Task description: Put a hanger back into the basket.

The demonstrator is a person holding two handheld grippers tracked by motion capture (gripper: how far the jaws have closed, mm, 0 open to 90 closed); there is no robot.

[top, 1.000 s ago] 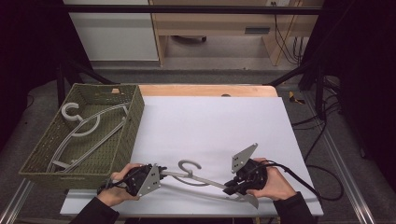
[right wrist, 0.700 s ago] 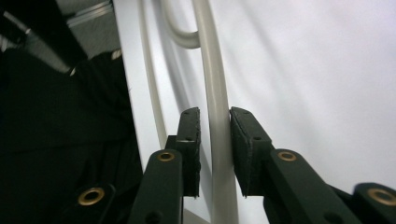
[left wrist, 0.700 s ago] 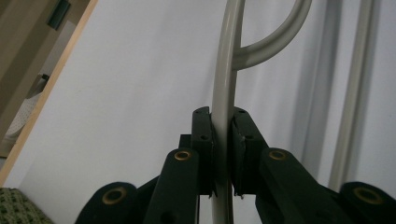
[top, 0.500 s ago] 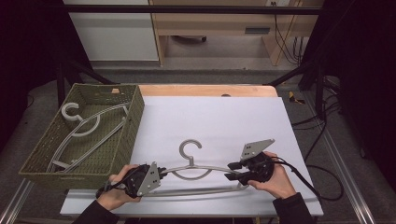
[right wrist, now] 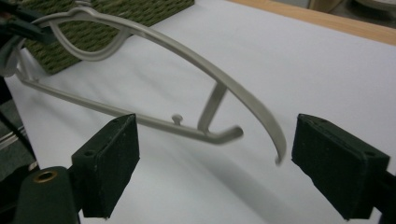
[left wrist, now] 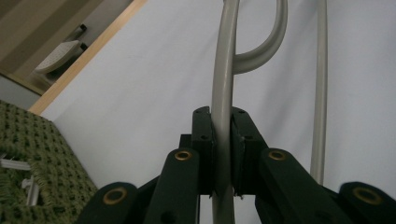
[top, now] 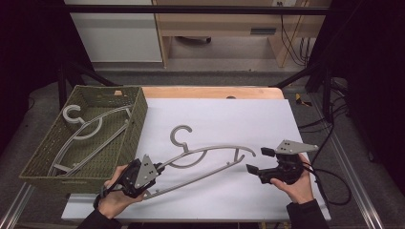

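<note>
Left gripper (top: 138,175) is clamped on the grey hanger (top: 210,155): in the left gripper view its fingers (left wrist: 204,140) are pinched tight on the hanger's curved upper arm (left wrist: 223,93), with the straight lower bar (left wrist: 320,93) running just beside them. In the high view the hanger is tilted over the white table (top: 248,119), its held end low near the front left, its hook (top: 180,133) pointing away from the person, and its far end free in front of the right gripper (top: 260,160).

The right gripper has just been opening, and its fingers (right wrist: 109,158) now stand wide with nothing pressed between them. In the right gripper view the hanger's free tip (right wrist: 279,154) hangs in the gap between the pads, touching neither (short bent end of the lower bar just beyond). The right hand (top: 298,183) sits at the front right of the table.

The green woven basket (top: 136,119) is at the table's left edge, with a second grey hanger (top: 86,131) lying inside it. The basket is just beside the left hand (top: 112,195).
</note>
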